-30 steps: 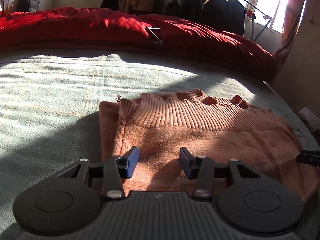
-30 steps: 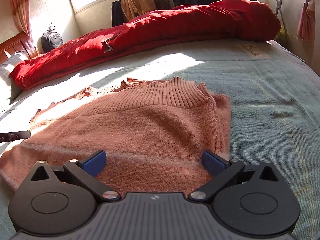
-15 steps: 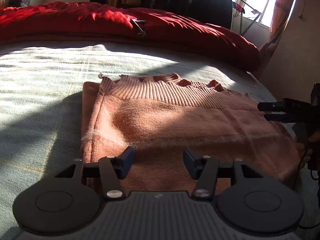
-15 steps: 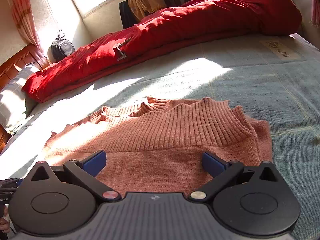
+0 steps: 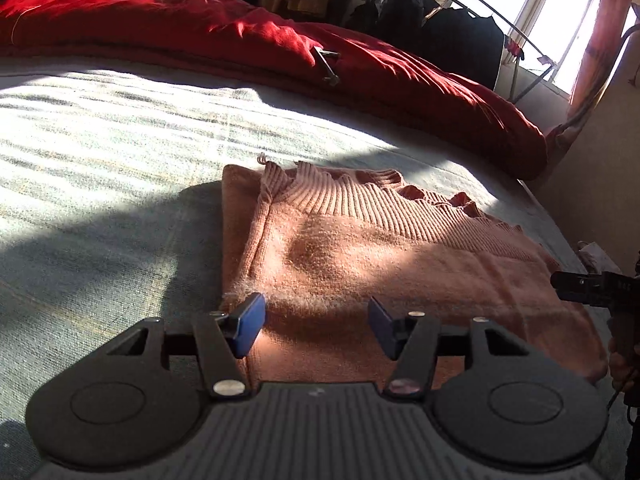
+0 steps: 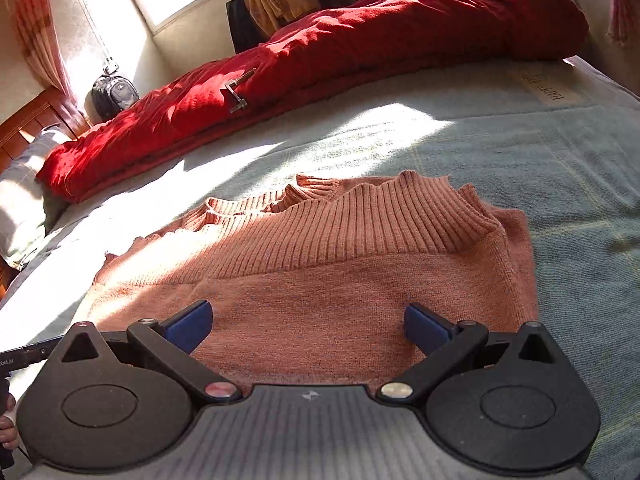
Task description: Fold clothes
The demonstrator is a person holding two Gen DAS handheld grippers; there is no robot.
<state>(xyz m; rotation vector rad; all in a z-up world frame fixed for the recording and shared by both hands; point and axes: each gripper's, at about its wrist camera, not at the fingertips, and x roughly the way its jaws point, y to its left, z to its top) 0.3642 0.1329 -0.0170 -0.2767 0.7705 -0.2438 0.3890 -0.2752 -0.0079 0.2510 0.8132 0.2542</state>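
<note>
Sunlight falls in bands across a pale green bedspread [image 5: 120, 168], where a salmon-pink knitted sweater [image 5: 380, 256] lies flat in a doubled-over rectangle, its ribbed hem stacked along the far edge. The left gripper [image 5: 316, 326] hovers low over the sweater's near left corner with its blue pads spread apart and nothing between them; the right gripper [image 6: 308, 326] sits over the near right part, spread wider and likewise empty. Whether another fold is wanted or the garment is done, the pictures cannot settle. Any pinch risks catching only the top layer, since the fuzzy knit layers lie loose and would slide, skewing the edges. A red duvet [image 6: 320, 56] is heaped along the far side, well apart from the sweater, and a backpack [image 6: 114, 96] sits by the wall; neither blocks the work.
</note>
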